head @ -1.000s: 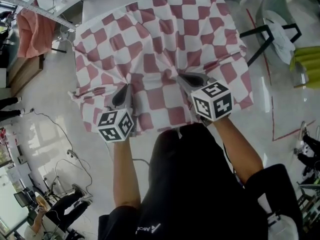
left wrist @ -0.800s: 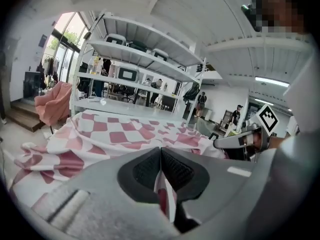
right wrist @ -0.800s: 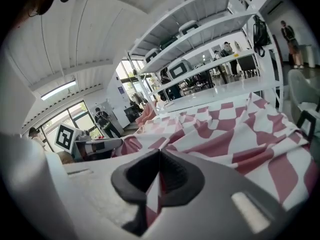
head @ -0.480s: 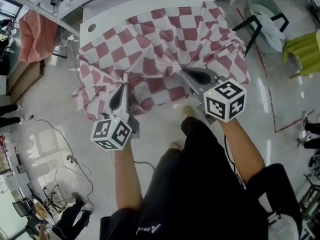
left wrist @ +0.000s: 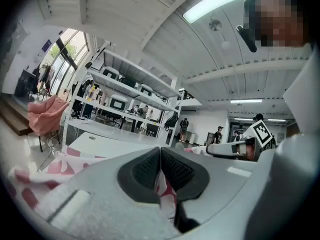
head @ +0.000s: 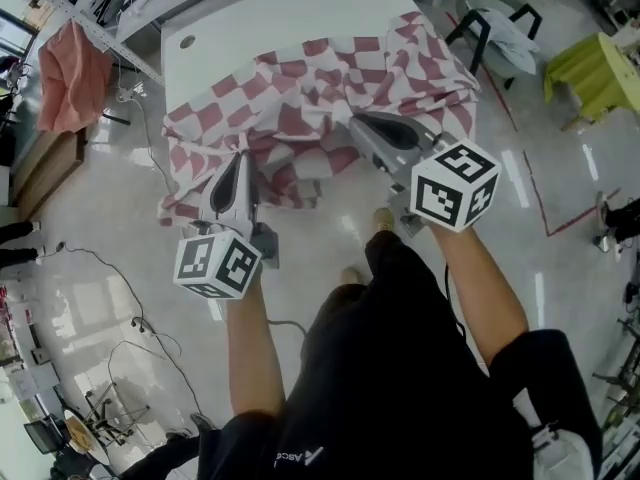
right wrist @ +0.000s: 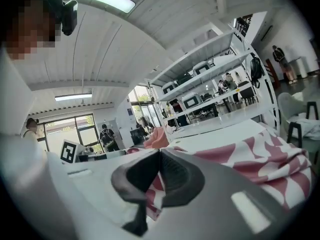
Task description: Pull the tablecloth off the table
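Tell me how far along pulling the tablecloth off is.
Done: the table is bare at its far end, with the tablecloth bunched toward the near edge. In hand: the left gripper and right gripper are both shut on its near edge. Left: the cloth on the table must come off.

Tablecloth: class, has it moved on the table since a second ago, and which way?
Yes. The tablecloth has slid toward the person: the far end of the white table, mostly covered before, now lies bare, round hole included.
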`<action>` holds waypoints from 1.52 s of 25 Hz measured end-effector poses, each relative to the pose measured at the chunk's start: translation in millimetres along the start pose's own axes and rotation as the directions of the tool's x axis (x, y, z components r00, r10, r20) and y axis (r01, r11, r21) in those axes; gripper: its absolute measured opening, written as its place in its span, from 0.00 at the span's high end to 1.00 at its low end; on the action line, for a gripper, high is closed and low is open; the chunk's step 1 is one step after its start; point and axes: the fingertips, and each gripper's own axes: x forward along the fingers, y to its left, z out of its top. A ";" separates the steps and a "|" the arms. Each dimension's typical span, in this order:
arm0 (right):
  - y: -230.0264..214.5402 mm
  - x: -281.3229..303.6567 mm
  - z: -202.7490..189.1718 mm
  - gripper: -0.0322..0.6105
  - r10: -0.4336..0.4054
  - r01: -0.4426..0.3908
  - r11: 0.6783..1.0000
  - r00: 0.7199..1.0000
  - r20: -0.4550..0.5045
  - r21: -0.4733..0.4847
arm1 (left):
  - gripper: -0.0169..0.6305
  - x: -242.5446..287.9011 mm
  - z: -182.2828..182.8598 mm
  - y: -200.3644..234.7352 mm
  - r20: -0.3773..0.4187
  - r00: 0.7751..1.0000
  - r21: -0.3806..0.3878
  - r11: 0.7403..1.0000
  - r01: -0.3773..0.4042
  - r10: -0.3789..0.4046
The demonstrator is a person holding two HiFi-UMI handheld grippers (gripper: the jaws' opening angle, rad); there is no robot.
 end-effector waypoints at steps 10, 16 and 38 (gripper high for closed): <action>85.4 -76.3 44.0 0.94 0.133 -0.137 0.990 0.978 0.163 0.012 | 0.95 -72.9 46.8 -71.1 0.128 0.992 0.027 1.000 -0.007 0.004; 113.0 -144.2 53.7 0.94 0.203 -0.209 0.978 0.959 0.198 0.012 | 0.95 -124.3 70.9 -129.1 0.194 0.979 0.040 0.996 -0.074 0.065; 184.7 -279.2 23.4 0.94 0.172 -0.146 0.980 0.964 0.204 -0.135 | 0.95 -267.6 72.6 -207.4 0.292 0.957 -0.046 0.999 0.020 -0.006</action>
